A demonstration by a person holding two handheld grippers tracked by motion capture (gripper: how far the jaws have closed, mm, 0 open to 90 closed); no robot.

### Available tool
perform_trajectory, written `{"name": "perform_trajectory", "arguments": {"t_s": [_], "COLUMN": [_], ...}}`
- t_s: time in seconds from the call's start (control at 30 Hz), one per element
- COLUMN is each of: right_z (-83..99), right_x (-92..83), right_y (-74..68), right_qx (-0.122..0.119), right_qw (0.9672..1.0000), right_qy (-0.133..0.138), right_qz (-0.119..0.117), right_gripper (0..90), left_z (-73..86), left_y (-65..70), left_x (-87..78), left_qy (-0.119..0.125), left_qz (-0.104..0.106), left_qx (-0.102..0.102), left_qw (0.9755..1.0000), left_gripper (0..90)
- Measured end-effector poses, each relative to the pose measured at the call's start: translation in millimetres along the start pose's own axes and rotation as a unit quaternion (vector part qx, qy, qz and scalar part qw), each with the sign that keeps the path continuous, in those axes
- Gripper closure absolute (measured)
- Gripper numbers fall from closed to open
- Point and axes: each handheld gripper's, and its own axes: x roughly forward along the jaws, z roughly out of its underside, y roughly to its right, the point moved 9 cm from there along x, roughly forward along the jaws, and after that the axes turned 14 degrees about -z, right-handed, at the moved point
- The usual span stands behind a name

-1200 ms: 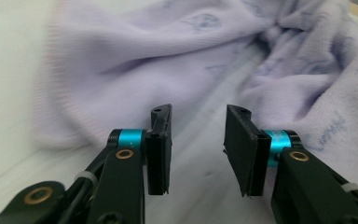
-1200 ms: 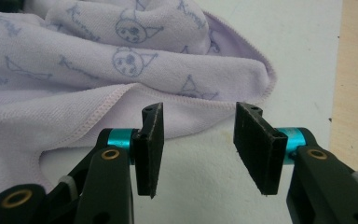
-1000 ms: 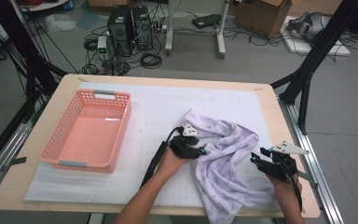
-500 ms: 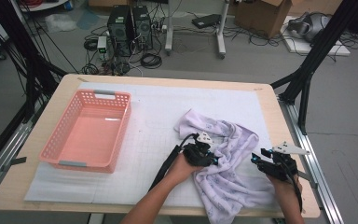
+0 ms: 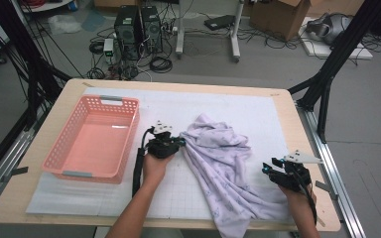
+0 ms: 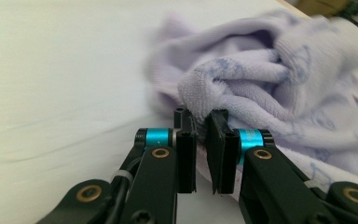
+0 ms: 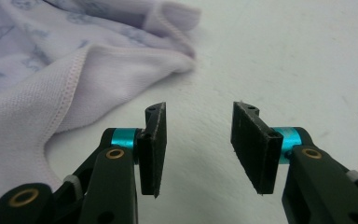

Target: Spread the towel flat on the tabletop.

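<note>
My left gripper (image 5: 177, 142) has just been closing, and now the jaws pinch a fold of the lavender cloth (image 5: 225, 168) between the pads; in the left gripper view (image 6: 201, 122) the plush edge sits squeezed between them, so I have a real bite on it. The cloth lies crumpled on the white mat (image 5: 258, 106), in the middle-right of the table, with its near end spilling over the table's front edge. The pink basket (image 5: 64, 148) sits to the left of my left hand, just beside it, empty as far as I can see.

My right gripper (image 5: 273, 168) rests at the cloth's right edge with its jaws parted and nothing between them; in the right gripper view (image 7: 198, 140) the hem (image 7: 74, 70) lies just off to the left of the pads, not touched.

I judge I'm gathering or spreading this cloth, with the left grip as my anchor. To do it well, I keep that pinch firm and pull low and level, so the fabric slides on the mat instead of bunching. The fold I hold looks thick, maybe several layers, so it could slip loose if I jerk. For the right side, I should swing toward that stitched hem, get one pad under it and close on the edge, not on the mat.
</note>
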Motion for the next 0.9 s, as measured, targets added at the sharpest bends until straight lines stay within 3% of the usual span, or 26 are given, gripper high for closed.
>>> {"name": "perform_trajectory", "arguments": {"t_s": [0.07,0.17,0.27,0.33,0.47,0.57,0.63,0.67,0.73,0.8,0.9], "right_z": [-4.0,-11.1,-18.5,-23.3,-33.4,-36.9,-35.6,-33.6,-28.4,-28.8,-32.9], "right_x": [3.3,10.0,19.2,26.5,42.3,55.9,66.7,72.4,81.7,83.7,78.8], "right_y": [-6.1,-18.4,-31.1,-39.3,-56.6,-72.4,-76.9,-76.5,-72.4,-65.9,-47.3], "right_qx": [-0.009,-0.018,-0.032,-0.047,-0.067,-0.069,-0.077,-0.083,-0.083,-0.078,-0.077], "right_qw": [0.9999,0.9996,0.9987,0.9975,0.9926,0.9842,0.9823,0.9822,0.9803,0.9798,0.9867], "right_qy": [0.001,0.001,-0.003,-0.009,-0.013,-0.022,-0.043,-0.058,-0.085,-0.085,-0.074], "right_qz": [-0.007,-0.021,-0.039,-0.052,-0.101,-0.162,-0.165,-0.159,-0.158,-0.164,-0.122], "right_gripper": [54.9,54.8,54.7,54.2,53.4,53.3,55.9,60.8,79.0,83.7,84.9], "left_z": [-1.7,-0.2,-3.0,-6.0,-4.7,3.6,7.2,9.0,13.3,18.3,22.7], "left_y": [-13.8,-14.7,-10.1,-6.7,-0.4,3.6,6.8,8.3,12.0,14.0,14.7], "left_x": [-1.5,-3.1,-7.4,-12.7,-23.7,-27.5,-30.2,-31.0,-32.7,-33.2,-33.2], "left_qy": [0.009,0.015,0.023,0.035,0.058,0.042,0.044,0.045,0.044,0.039,0.035], "left_qz": [-0.024,-0.011,0.006,0.016,0.027,0.040,0.046,0.048,0.055,0.060,0.062], "left_qx": [-0.007,-0.008,-0.015,-0.011,-0.001,0.018,0.020,0.024,0.025,0.029,0.031], "left_qw": [0.9996,0.9998,0.9996,0.9992,0.9980,0.9982,0.9978,0.9976,0.9972,0.9970,0.9970], "left_gripper": [82.4,80.3,61.5,53.6,47.7,47.5,47.9,48.1,49.8,50.5,51.4]}}
